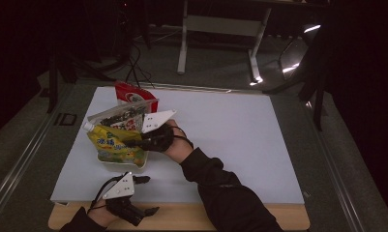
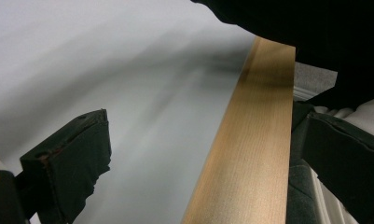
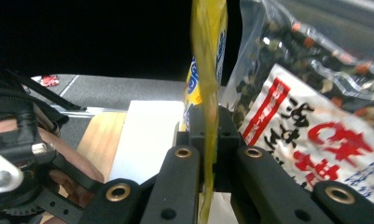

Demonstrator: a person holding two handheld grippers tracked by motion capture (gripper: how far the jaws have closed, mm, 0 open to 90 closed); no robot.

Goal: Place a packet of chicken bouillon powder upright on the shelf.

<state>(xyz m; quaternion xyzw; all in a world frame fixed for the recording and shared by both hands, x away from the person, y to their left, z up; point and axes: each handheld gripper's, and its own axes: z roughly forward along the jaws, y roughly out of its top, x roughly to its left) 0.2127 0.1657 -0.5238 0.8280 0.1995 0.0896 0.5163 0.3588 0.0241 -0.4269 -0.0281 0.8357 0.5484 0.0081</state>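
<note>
At about seven o'clock in the high view, nearest the person, the left gripper hangs over the wooden edge of the table, its grey plate on top and its jaws spread wide with nothing between them; the left gripper view shows the same, the two black jaws far apart over the white sheet and the wood strip, with a dark sleeve at one o'clock. Farther in, at about nine o'clock from the middle of the sheet, the right gripper reaches leftward and pinches the yellow pouch, which lies on the left part of the white sheet. In the right gripper view the jaws are pressed together on the thin edge of the yellow pouch, which rises straight up toward twelve o'clock. Just behind the pouch, at about eleven o'clock from it in the high view, a clear bag of dark dried food leans, touching it, and beyond that stands a red packet; the clear bag sits at two o'clock in the right gripper view
</note>
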